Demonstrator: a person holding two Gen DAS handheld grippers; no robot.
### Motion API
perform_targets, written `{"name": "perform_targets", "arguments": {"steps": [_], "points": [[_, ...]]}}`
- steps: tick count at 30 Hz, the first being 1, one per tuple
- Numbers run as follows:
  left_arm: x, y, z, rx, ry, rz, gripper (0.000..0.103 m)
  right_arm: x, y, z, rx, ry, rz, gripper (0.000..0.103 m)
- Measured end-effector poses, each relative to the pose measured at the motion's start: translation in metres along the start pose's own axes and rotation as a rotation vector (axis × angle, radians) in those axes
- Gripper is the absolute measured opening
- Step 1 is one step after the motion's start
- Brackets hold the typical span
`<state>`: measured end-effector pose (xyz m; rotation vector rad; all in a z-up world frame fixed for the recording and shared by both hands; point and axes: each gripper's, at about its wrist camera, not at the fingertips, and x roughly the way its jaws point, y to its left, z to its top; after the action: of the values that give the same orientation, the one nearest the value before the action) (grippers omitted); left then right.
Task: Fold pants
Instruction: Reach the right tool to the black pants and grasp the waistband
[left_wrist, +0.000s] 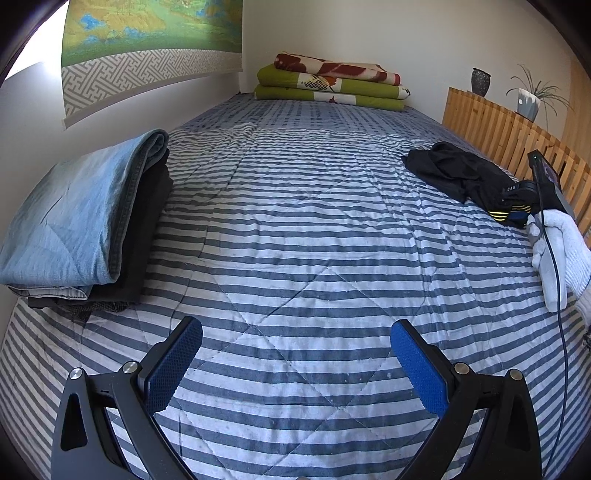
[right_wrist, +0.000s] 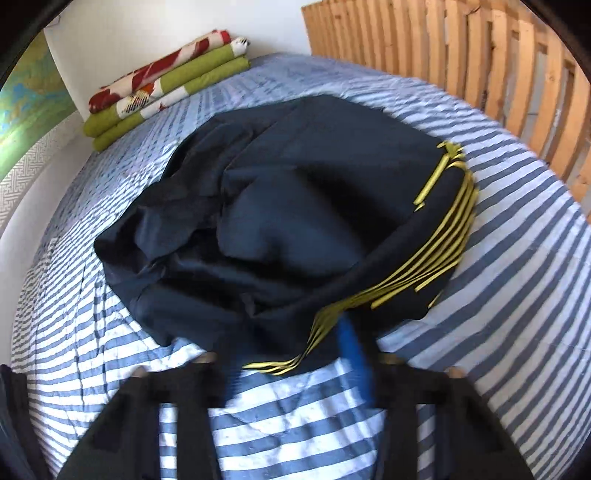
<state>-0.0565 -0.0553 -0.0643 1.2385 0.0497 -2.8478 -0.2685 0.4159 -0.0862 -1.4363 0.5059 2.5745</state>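
On striped bed (right_wrist: 498, 258), by wooden slats, right tongs (right_wrist: 295, 354) clenching yellow-striped edge of crumpled dark pants (right_wrist: 295, 206); left tongs (left_wrist: 295, 365) hovering released over bare quilt. Risk: thin pinch slipping, bunched fabric dragging uneven.

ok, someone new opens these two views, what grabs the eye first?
The crumpled dark navy pants with yellow stripes heaped on the blue-and-white striped quilt, with the right gripper closed on their striped edge. Next, the folded light-blue jeans stack at the quilt's left edge, and the left gripper open over bare stripes.
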Motion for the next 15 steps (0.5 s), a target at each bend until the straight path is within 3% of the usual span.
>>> {"name": "perform_targets", "arguments": {"steps": [3, 8, 15], "points": [[0.003, 0.004, 0.001, -0.015, 0.01, -0.005, 0.103, -0.007, 0.008, -0.003, -0.046, -0.013, -0.006, 0.004], [0.002, 0.009, 0.0, -0.028, 0.011, -0.015, 0.103, -0.045, 0.02, -0.026, -0.121, -0.039, 0.03, 0.003], [-0.008, 0.016, -0.005, -0.021, -0.021, 0.005, 0.103, -0.127, 0.048, -0.104, -0.323, -0.113, 0.067, 0.003]]}}
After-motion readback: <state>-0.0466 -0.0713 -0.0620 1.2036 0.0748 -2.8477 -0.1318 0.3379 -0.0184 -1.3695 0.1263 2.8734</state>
